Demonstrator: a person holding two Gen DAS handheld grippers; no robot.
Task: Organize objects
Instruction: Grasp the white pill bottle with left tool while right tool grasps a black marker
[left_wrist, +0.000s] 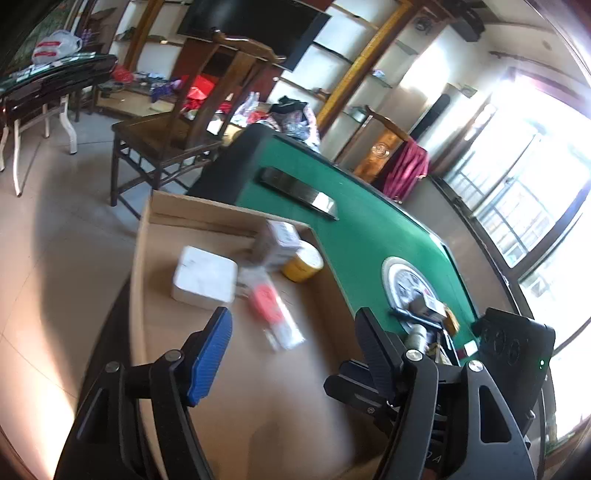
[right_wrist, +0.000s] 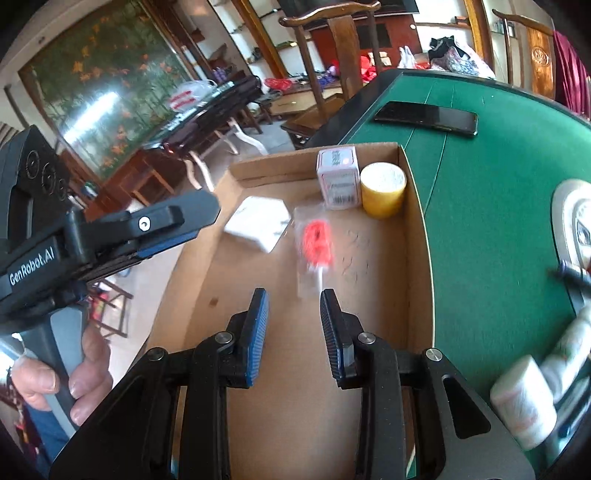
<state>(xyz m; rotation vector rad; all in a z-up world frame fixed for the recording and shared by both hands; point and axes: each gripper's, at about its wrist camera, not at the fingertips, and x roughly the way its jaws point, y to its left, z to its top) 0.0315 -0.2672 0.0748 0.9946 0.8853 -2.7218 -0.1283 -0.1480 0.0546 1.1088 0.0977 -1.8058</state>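
Observation:
A shallow cardboard box (left_wrist: 207, 369) (right_wrist: 419, 236) lies on the green table. In it are a white block (left_wrist: 205, 277) (right_wrist: 258, 223), a clear packet with an orange item (left_wrist: 273, 310) (right_wrist: 316, 245), a small white carton (left_wrist: 280, 240) (right_wrist: 338, 177) and a yellow tape roll (left_wrist: 303, 264) (right_wrist: 382, 188). My left gripper (left_wrist: 295, 354) is open and empty above the box, also visible from the side in the right wrist view (right_wrist: 177, 221). My right gripper (right_wrist: 293, 332) is open and empty, just short of the packet.
A black phone (left_wrist: 299, 194) (right_wrist: 426, 116) lies on the green table (left_wrist: 369, 236) (right_wrist: 480, 206). A round white dial (left_wrist: 408, 284) (right_wrist: 572, 218) and white bottles (right_wrist: 524, 398) sit at the right. Wooden chairs (left_wrist: 166, 136) stand beyond the table.

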